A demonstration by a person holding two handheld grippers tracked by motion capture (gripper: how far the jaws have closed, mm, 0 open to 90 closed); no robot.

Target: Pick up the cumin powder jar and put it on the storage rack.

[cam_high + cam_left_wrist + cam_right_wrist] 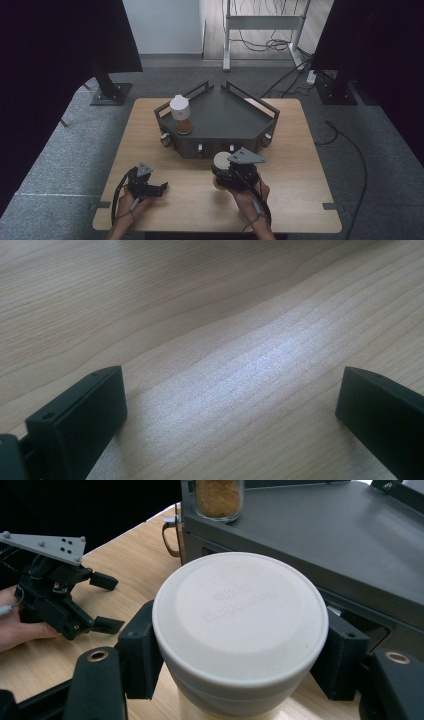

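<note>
My right gripper (pixel 221 172) is shut on a white-lidded jar (pixel 240 630), its jaws pressed against both sides just below the lid, in front of the dark tray stand (pixel 220 117). The jar (pixel 221 162) sits near the table's front middle. A second jar (pixel 181 115) with a white lid and brown contents stands on the stand's left part, and its base (pixel 218 499) shows in the right gripper view. My left gripper (pixel 163 189) rests open low over the bare wood at the front left, also seen from the right gripper view (pixel 109 602). Its fingers (pixel 80 415) have nothing between them.
The wooden table (pixel 310 165) has free room right of the stand and along the front. The stand has raised rails (pixel 250 95) and knobs on its front face. Beyond the table are dark curtains, stand bases and cables on the floor.
</note>
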